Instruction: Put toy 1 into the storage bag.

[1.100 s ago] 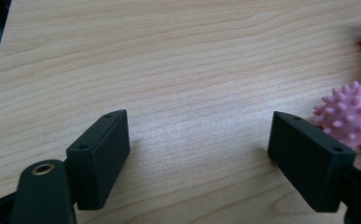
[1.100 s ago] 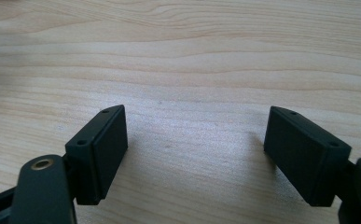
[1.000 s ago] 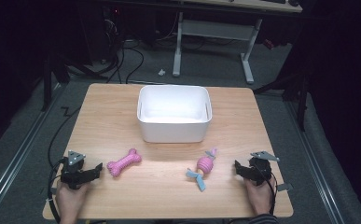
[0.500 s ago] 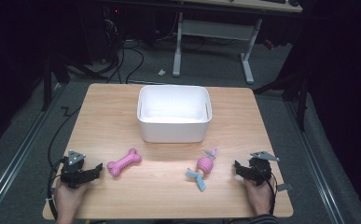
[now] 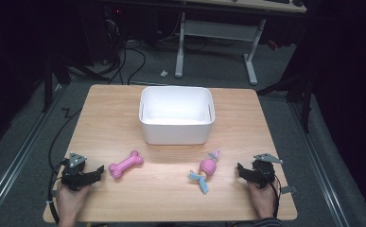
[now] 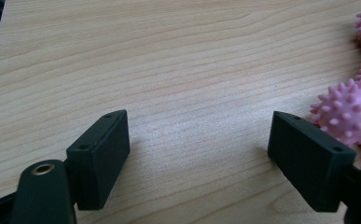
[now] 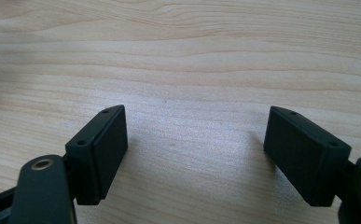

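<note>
— What sits on the wooden surface (image 5: 114, 113)?

— A white rectangular bin (image 5: 176, 115) toward the far middle. Nearer, a pink spiky bone toy (image 5: 126, 164) lies left of centre, and a pink ribbed toy with blue ends (image 5: 205, 169) lies right of centre, well apart from it.

— And beyond?

— Grey floor, black cables (image 5: 124, 56), and a white desk frame (image 5: 216, 35).
</note>
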Available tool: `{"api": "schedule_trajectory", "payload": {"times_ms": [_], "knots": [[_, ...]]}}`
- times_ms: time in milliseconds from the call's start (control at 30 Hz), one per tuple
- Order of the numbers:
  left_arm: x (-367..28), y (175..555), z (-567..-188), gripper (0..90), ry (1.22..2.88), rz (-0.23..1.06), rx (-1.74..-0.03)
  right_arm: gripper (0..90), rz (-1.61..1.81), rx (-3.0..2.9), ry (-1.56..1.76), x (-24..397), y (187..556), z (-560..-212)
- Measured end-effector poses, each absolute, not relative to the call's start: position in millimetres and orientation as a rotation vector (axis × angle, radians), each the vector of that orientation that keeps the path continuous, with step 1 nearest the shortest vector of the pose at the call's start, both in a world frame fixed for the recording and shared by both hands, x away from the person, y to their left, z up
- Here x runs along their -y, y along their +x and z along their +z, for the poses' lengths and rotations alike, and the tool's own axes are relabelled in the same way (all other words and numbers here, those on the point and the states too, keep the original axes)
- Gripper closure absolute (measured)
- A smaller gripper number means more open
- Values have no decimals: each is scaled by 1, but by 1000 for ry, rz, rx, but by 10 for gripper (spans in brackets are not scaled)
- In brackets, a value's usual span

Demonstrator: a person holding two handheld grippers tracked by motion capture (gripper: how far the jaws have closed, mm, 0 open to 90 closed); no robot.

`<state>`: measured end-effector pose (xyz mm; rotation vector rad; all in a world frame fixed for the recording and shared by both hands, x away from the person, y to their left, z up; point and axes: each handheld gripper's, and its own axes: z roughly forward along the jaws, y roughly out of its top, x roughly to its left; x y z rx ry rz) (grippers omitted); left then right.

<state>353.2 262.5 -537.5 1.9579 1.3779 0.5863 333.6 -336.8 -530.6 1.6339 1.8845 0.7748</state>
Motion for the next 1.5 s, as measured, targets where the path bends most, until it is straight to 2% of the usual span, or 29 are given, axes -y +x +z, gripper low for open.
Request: {"api": "schedule_trajectory", "payload": {"times_ms": [533,933,1500], "knots": [[-267,348,-533,233,1925,594,-1384,217,775,-1886,1634,337,334,-531],[-266,334,-510,253,1887,614,-1310,217,775,-1887,1634,337,334,-531],[-235,335,-491,273,2001,567,-1151,218,776,-1887,1634,337,334,-531]]}}
